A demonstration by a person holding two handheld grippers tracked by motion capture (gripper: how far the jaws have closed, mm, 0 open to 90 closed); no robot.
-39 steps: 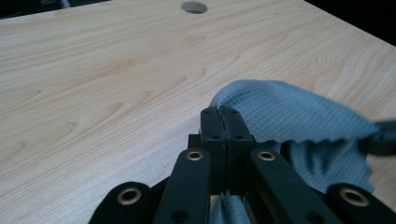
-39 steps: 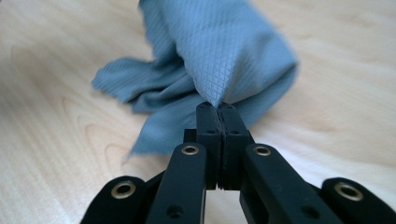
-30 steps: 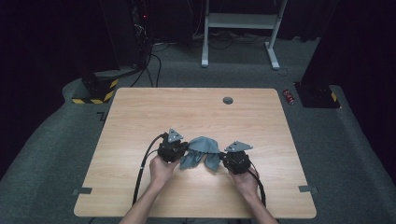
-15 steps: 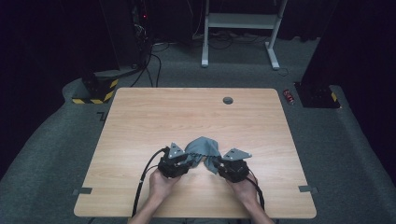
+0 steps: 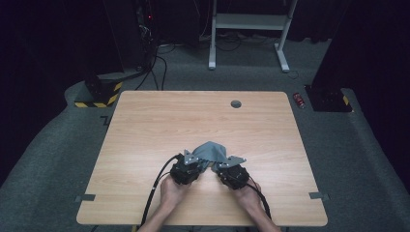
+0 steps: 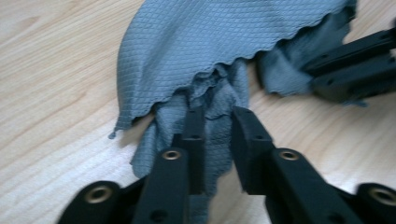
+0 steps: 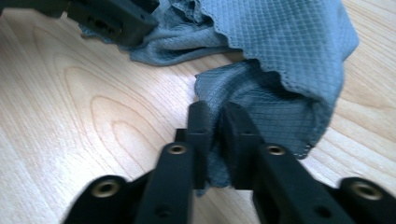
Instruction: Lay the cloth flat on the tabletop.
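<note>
A grey-blue waffle-weave cloth [image 5: 211, 151] lies bunched on the wooden table [image 5: 193, 116], near its front middle. My left gripper [image 5: 199, 163] holds the cloth's left part and my right gripper [image 5: 217, 166] its right part, tips close together. In the left gripper view the cloth [image 6: 210, 37] is gathered between the jaws of the left gripper [image 6: 217, 114], which have just been closing. In the right gripper view a fold of the cloth [image 7: 289, 42] is pinched in the right gripper [image 7: 215, 109], whose jaws have also just been closing.
A small round grommet [image 5: 236, 103] sits near the table's far edge. Black cables [image 5: 155, 186] trail from the left gripper to the front edge. On the floor beyond are a white frame [image 5: 251, 21] and a small red object [image 5: 300, 100].
Both hands have drawn back toward the front edge and closer to each other. The cloth has come along and bunched into a hump between the grippers.
</note>
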